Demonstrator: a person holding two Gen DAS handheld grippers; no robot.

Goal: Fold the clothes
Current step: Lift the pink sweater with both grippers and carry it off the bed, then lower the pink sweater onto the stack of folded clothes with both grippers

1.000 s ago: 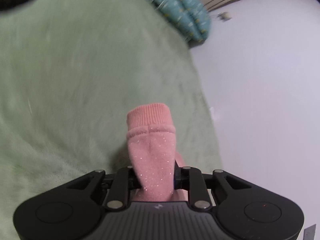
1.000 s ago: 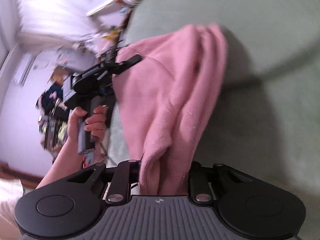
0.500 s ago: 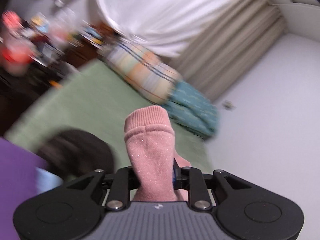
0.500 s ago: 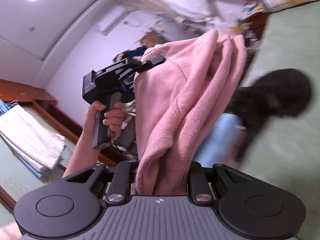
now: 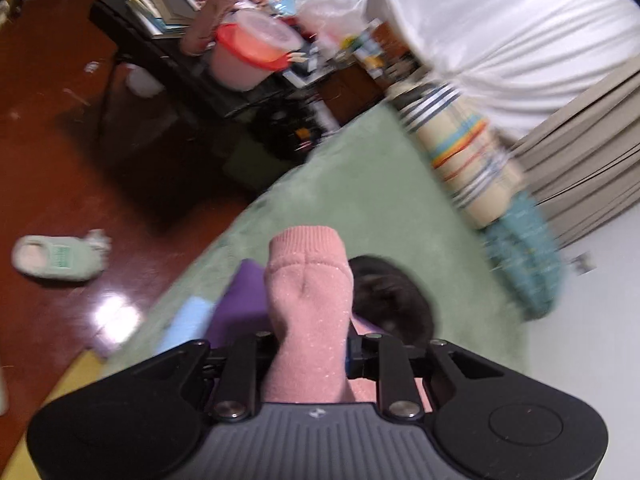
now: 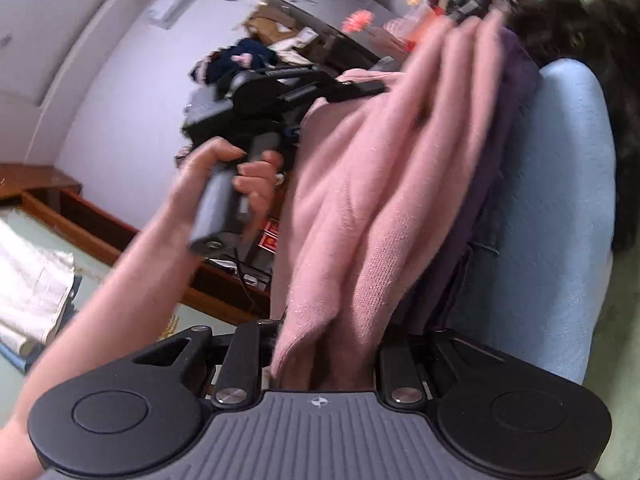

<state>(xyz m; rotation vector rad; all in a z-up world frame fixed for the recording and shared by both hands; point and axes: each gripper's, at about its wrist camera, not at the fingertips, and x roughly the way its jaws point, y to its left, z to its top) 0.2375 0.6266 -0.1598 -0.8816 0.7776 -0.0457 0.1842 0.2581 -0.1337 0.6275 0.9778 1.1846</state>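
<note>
No text, brand name or number can be read in either view. The green slipper (image 5: 60,258) on the floor carries a darker patch that may be print, but it is too blurred to make out. Each gripper body shows only a small white emblem, not lettering: left gripper (image 5: 308,360), right gripper (image 6: 324,354).

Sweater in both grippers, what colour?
Pink sweater, with a fine sparkle; clearest in the right wrist view.

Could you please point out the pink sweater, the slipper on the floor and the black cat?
pink sweater (image 5: 306,276), left wrist view, ribbed cuff.
slipper (image 5: 56,258), left wrist view, upper.
black cat (image 5: 394,300), left wrist view, back.
</note>
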